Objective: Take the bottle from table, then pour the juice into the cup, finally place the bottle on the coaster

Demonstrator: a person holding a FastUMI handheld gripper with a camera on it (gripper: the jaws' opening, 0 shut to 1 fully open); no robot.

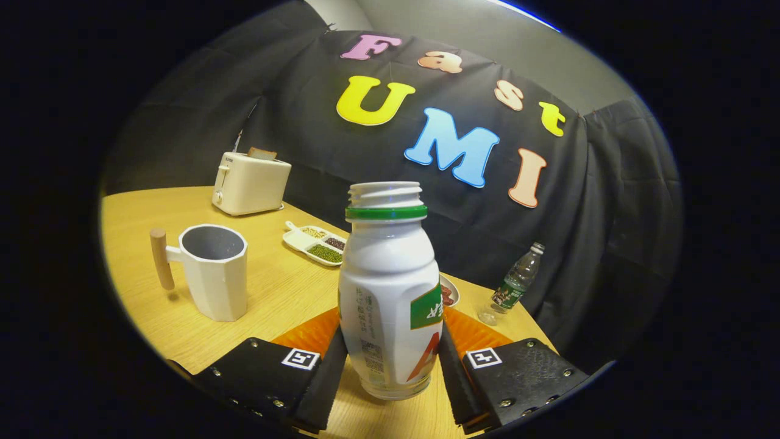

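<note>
Had the tongs [390,366] clamped on the uncapped bottle [390,286], upright between both fingers, low over the bench [280,286]. Cup [214,271] off left toward the near edge, coaster [481,332] right behind.

the white bottle [389,292] hides most of the orange coaster [311,334] and all but a sliver of a small plate [451,291] behind it. whether the gripper [390,360] fingers press the bottle is unclear. the divided tray's [317,241] contents are too small to identify.
</note>
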